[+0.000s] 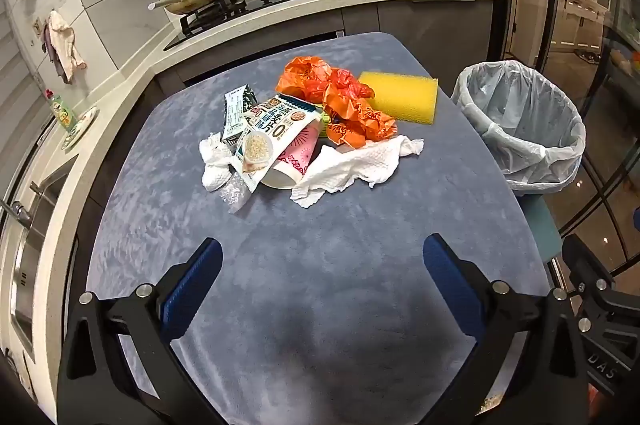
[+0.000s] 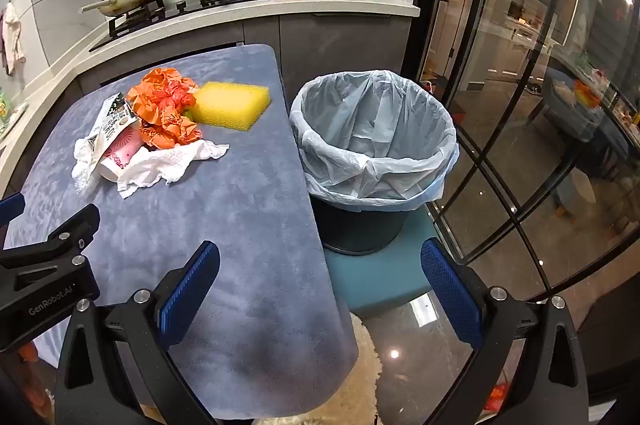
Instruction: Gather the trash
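I'm hovering both my left gripper and right gripper wide and empty, aiming for the loose paper towel edge first, bin alongside.

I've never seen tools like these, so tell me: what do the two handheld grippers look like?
Both look alike: the left gripper and right gripper have angular black frames with silver bolts and two fingers faced with textured blue pads. White lettering marks the black bodies. No cables, hands or sleeves show.
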`<state>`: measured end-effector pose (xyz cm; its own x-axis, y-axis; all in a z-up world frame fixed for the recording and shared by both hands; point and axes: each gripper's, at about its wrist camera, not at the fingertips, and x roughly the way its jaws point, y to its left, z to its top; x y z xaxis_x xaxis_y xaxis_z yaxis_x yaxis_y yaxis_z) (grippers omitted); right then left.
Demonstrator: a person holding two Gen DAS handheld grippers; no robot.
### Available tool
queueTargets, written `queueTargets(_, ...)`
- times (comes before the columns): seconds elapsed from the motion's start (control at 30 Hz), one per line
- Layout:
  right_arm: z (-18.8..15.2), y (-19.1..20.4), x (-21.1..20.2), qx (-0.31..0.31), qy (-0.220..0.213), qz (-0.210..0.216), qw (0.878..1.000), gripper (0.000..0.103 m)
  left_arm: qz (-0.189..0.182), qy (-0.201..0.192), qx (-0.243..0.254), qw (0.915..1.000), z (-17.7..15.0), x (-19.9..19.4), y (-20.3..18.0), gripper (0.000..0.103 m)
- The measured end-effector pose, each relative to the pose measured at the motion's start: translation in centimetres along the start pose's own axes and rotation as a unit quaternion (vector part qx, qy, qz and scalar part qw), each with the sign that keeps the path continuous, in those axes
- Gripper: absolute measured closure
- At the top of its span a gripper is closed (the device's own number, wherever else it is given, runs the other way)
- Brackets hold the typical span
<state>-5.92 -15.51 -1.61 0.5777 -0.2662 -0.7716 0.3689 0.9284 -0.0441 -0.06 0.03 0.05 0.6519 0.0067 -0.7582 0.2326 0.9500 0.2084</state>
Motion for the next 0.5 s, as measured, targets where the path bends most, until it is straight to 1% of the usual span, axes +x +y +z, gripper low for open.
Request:
queueTargets(0.17,0.08,-0.06,-0.07,-0.001,-0.004,-0.001,1.000,0.007,0.006,0.001,-0.001,1.0000,-0.09,-0.29,0.02,0.007)
queueTargets(0.2,0.10,-0.09,-0.06,0.000,-0.003,-0.001,1.000,0.007,0.000,0.006,0.001,1.0000,0.00,0.08,0.03,0.007)
queueTargets(0.5,0.28,-0.06,-0.19,0.001,-0.006,-0.002,1.000,0.007,-0.001,0.007,0.003,1.0000,-0.05,0.39,0.24,0.007)
